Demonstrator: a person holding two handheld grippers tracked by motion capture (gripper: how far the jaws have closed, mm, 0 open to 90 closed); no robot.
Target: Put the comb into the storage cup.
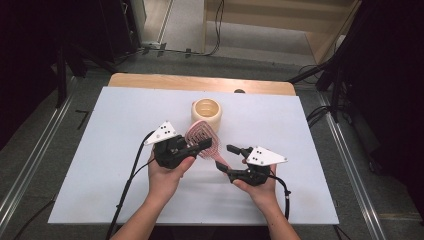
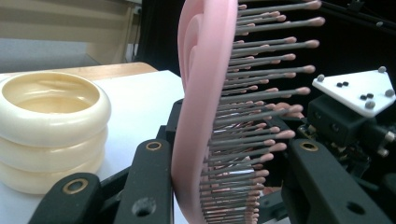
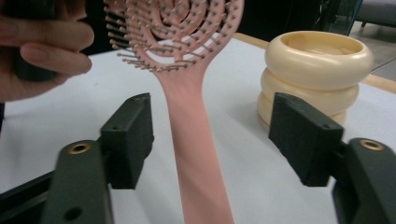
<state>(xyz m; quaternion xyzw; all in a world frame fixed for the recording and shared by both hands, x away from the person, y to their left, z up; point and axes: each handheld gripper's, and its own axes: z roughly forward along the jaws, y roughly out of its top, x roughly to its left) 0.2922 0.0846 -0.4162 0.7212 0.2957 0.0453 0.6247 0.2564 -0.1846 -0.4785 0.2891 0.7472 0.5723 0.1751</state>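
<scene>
White table (image 1: 115, 165) under dark surroundings; the left gripper (image 1: 200, 146) is clenched on the head of the pink hairbrush (image 1: 202, 137), holding it above the table, while the right gripper (image 1: 226, 158) stands released with its jaws either side of the handle, not touching. Risk, as I judge it: the grip bears on bristles, so the brush could twist or slip. The cream ringed holder (image 1: 206, 112) stands just behind and could be knocked.
</scene>
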